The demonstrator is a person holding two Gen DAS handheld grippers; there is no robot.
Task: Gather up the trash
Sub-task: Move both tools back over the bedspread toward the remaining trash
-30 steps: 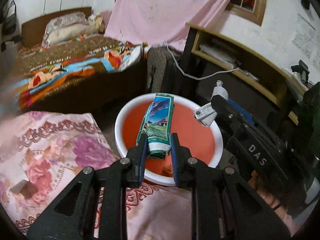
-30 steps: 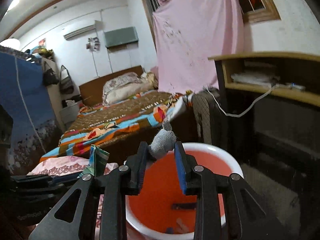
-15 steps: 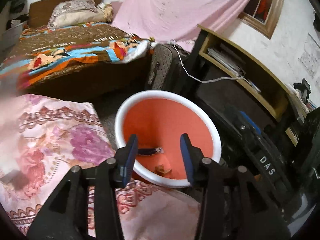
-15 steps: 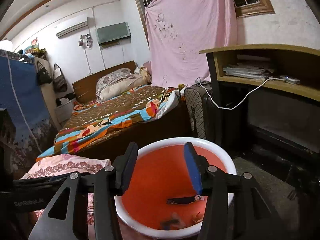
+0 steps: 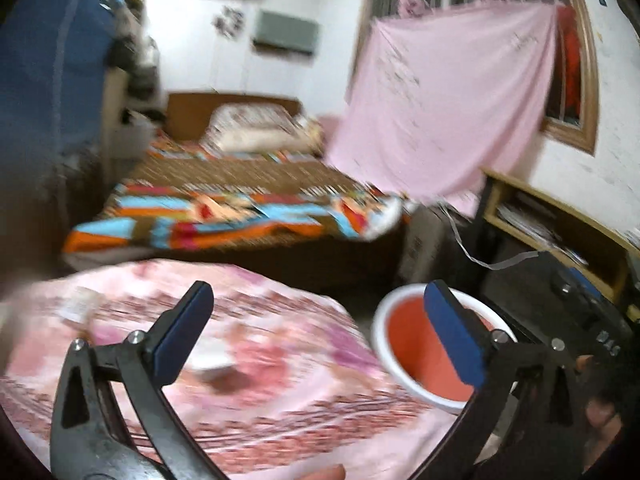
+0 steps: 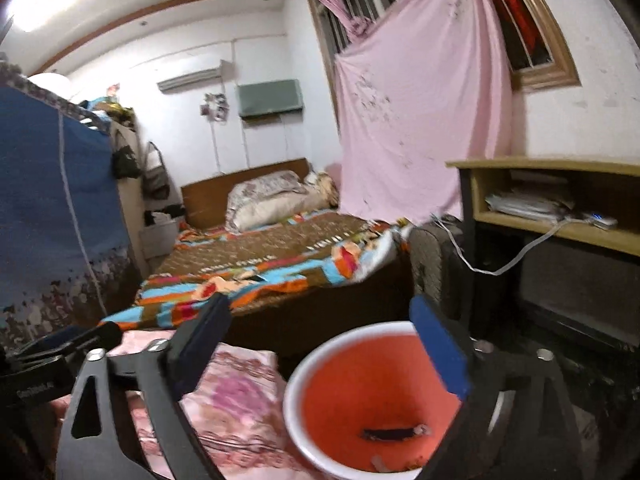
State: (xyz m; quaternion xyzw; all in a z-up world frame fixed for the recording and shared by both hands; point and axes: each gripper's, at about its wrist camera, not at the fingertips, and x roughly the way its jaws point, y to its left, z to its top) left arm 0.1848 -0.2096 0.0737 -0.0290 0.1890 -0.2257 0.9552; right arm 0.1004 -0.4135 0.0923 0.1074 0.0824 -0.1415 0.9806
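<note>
Both claws are opening, with nothing between the jaws. The left gripper (image 5: 316, 328) has the orange basin (image 5: 404, 348) at its right finger; the right gripper (image 6: 320, 344) hovers above it, dark trash (image 6: 394, 433) inside. Lettering on the neighbouring tool (image 6: 36, 390) is illegible.

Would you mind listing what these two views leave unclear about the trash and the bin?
- Left wrist view: small pale scraps on the floral cloth are smeared by motion blur.
- Left wrist view: the red bin floor is hidden behind the left tongs, whose jaws are opening, empty.
- Right wrist view: bin contents are cut off by the bottom edge.
</note>
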